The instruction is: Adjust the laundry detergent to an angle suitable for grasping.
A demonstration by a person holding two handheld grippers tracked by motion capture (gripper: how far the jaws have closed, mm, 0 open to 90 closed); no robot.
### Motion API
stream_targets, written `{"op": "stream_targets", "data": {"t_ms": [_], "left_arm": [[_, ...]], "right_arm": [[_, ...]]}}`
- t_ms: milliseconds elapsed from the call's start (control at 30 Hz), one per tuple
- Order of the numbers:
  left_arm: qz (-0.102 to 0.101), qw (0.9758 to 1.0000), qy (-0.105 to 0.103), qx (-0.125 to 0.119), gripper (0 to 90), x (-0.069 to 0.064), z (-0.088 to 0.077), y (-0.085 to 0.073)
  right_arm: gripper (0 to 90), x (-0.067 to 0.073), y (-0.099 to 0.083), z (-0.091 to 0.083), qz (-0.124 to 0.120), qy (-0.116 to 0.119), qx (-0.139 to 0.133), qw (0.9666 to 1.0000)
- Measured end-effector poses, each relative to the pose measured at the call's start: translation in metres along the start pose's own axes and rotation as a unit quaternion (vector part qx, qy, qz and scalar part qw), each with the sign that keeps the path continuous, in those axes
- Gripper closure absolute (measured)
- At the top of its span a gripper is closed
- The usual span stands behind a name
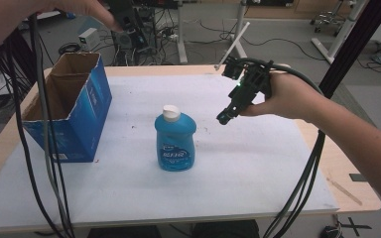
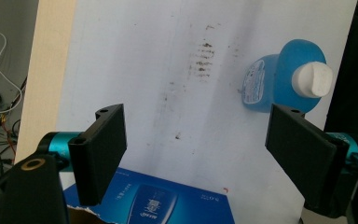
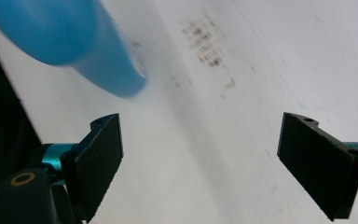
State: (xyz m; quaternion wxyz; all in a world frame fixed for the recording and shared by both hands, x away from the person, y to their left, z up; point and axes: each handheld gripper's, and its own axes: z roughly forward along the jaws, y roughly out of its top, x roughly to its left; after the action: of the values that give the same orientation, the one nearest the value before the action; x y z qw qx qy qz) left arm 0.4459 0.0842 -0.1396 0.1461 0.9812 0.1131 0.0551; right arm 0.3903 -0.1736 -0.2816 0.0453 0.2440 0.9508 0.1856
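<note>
- Right gripper (image 1: 226,115) hovering mid-frame, jaws gaping wide, holding nothing.
- Standing free, lower centre: blue plastic bottle with white cap (image 1: 175,140).
- Left gripper (image 2: 193,154) likewise gaping, empty.

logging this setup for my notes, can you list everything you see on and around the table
bottle: 1, blue with white cap, upright near the middle of the table
cardboard box: 1, blue outside, brown inside, open top, on the left part of the table
foam sheet: 1, white with dark smudges, covers most of the table
table: 1, light wood, edges show around the sheet
cables: several, black, trailing down at left and right
right gripper: 1, black, jaws open, above the sheet right of the bottle
left gripper: 1, black jaws open, above the box
hands: 2, one at top left, one at right
</note>
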Motion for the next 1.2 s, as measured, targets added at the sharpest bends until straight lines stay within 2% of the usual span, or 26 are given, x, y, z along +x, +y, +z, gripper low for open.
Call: {"op": "stream_targets", "data": {"t_ms": [67, 133, 200, 267, 367, 533, 700, 1000, 1200], "left_arm": [[-0.003, 1.0, -0.002, -0.004, 20.6, -0.001, 0.001, 0.001], [0.003, 1.0, -0.003, -0.001, 20.6, -0.001, 0.0, 0.002], [0.003, 1.0, -0.003, -0.003, 20.6, -0.002, 0.0, 0.002], [0.006, 1.0, -0.003, -0.002, 20.6, -0.003, 0.001, 0.003], [0.009, 0.9999, -0.006, -0.002, 20.6, -0.005, 0.001, 0.005], [0.014, 0.9999, -0.006, -0.003, 20.6, -0.008, 0.001, 0.006], [0.02, 0.9998, -0.008, -0.004, 20.6, -0.009, 0.0, 0.005], [0.026, 0.9996, -0.012, 0.0, 20.6, -0.009, 0.002, 0.005], [0.027, 0.9996, -0.014, 0.002, 20.6, -0.011, 0.002, 0.006]], "right_arm": [[13.5, -0.004, -0.009, 0.002, 0.023, -0.008, 0.007, 0.9997], [13.5, -0.007, -0.016, 0.005, 0.044, -0.02, 0.016, 0.9987], [13.5, -0.011, -0.025, 0.008, 0.072, -0.032, 0.033, 0.9963], [13.5, -0.015, -0.032, 0.01, 0.088, -0.043, 0.04, 0.9944], [13.5, -0.022, -0.041, 0.013, 0.122, -0.055, 0.052, 0.9896], [13.5, -0.025, -0.046, 0.016, 0.135, -0.045, 0.057, 0.9881], [13.5, -0.025, -0.047, 0.018, 0.137, -0.042, 0.064, 0.9876], [13.5, -0.027, -0.05, 0.019, 0.152, -0.045, 0.068, 0.9849], [13.5, -0.027, -0.05, 0.018, 0.146, -0.041, 0.066, 0.9862]]}}
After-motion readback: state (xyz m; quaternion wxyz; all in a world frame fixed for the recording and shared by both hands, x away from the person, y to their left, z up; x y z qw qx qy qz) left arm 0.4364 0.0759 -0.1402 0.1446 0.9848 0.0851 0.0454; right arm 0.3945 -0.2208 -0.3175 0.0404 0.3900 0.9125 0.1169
